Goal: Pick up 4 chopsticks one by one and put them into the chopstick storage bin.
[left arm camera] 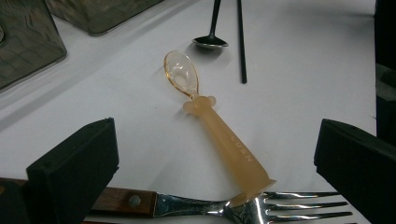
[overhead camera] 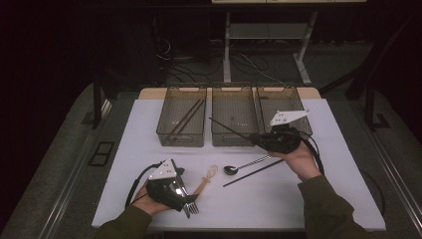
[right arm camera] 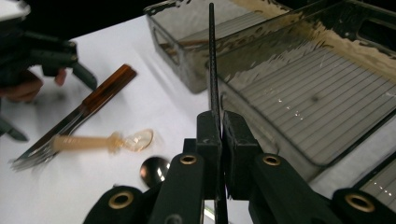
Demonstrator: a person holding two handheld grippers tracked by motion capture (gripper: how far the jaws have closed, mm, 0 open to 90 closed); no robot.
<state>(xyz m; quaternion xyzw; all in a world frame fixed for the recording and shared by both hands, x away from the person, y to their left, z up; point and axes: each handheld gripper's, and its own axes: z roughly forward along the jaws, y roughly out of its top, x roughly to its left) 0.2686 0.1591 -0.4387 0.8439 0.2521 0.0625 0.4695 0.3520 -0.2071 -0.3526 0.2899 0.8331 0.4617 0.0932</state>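
**High view: right claw clamps a chopstick over the middle bin, left claw spread above the fork**

High view shows the white tabletop (overhead camera: 149, 129) with three smoky clear bins in a row at its far edge. The left bin (overhead camera: 182, 115) holds two dark chopsticks lying slantwise; the middle bin (overhead camera: 234, 114) and the right bin (overhead camera: 283, 107) look empty as far as can be told. The right claw (overhead camera: 259, 138) is closed tight on a black chopstick (overhead camera: 230, 127), whose free end reaches out over the middle bin. The right gripper view adds what the high view cannot: the two pads are pressed flat against the chopstick (right arm camera: 212, 70), and the stick's tip points toward the gap between the left and middle bins.

Just in front of the middle bin, on the tabletop, lie a black spoon (overhead camera: 239, 167) and a second black chopstick (overhead camera: 254, 173), side by side. Nearer the front edge than these lies an amber baby spoon (overhead camera: 206, 179). The left gripper view shows its clear bowl (left arm camera: 182, 74) pointing toward the bins and its handle end touching the tines of a wooden-handled fork (left arm camera: 243, 207). The left claw (overhead camera: 188, 201) stands wide apart, straddling the fork and gripping nothing.

Bare tabletop lies open right of the middle bin's front and along the front edge.
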